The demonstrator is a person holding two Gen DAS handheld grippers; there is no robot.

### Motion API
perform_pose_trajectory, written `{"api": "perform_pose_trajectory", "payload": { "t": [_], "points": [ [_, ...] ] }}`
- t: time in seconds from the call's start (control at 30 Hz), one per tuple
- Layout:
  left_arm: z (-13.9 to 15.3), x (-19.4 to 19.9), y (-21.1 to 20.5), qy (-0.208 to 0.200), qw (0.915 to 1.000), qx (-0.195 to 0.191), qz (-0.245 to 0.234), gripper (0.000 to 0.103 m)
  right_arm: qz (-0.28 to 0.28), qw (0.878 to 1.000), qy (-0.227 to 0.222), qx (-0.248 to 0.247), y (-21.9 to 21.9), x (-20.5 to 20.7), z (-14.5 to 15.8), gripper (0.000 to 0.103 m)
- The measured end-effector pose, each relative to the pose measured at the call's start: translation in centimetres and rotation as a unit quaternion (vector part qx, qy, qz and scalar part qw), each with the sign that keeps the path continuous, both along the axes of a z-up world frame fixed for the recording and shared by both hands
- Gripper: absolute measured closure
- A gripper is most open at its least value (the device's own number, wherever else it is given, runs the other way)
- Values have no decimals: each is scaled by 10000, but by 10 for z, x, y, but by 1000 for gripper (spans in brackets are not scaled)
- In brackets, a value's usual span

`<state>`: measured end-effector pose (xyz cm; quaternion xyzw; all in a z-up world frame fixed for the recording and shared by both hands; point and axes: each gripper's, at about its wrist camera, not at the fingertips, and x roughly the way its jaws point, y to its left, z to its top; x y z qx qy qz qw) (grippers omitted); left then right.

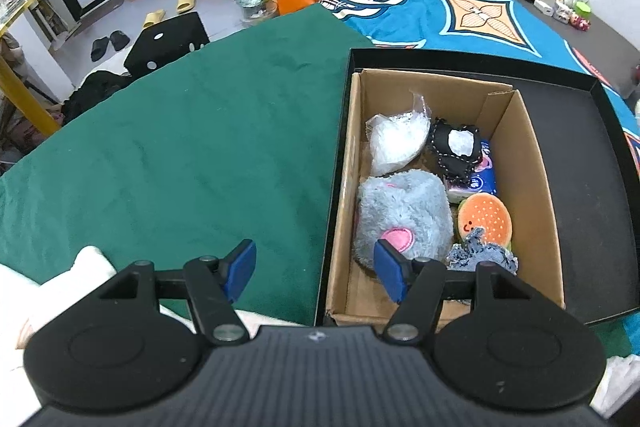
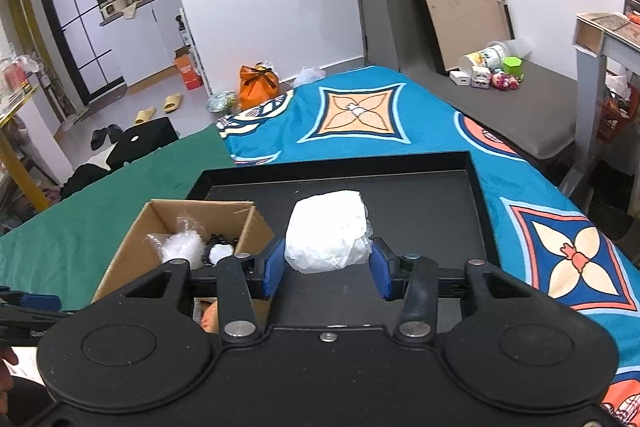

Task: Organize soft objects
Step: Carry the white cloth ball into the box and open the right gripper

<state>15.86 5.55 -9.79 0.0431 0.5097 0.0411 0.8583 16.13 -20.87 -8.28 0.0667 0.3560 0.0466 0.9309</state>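
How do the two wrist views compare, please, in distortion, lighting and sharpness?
Left wrist view: strong fisheye bending of the black tray edges; soft, even light, with the cardboard box contents sharp. Right wrist view: same curvature at the frame edges; the white bundle between the right tool pads looks nearly overexposed, its folds faint.

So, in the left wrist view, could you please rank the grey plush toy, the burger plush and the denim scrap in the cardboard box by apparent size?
1. Grey plush toy, clearly largest.
2. Burger plush.
3. Denim scrap, though it looks close to the burger plush and the left hand-held gripper hides part of it, so that order is unsure.
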Motion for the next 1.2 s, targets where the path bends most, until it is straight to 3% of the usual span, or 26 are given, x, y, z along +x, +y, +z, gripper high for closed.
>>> {"api": "perform_pose_trajectory", "payload": {
  "t": [0.27,0.4,0.53,0.97,1.07,1.13,1.2],
  "points": [
    [-16,-5,8,-1,9994,-303,-142,47,255,9997,20,-67,28,-2,6,59],
    [-23,-7,15,41,9985,-531,-105,65,406,9991,77,-99,43,-5,5,59],
    [-25,-7,18,37,9975,-700,-126,74,560,9982,146,-120,59,-8,5,59],
    [-33,-7,28,112,9927,-1184,-183,89,1089,9930,463,-18,110,-21,-1,58],
    [-34,-6,32,103,9913,-1310,-121,91,1296,9904,479,57,121,-25,0,50],
    [-34,-7,35,94,9902,-1392,-100,91,1381,9890,522,114,125,-27,1,37],
    [-34,-8,37,78,9893,-1454,-90,91,1360,9894,499,59,127,-30,3,35]
  ]
}}
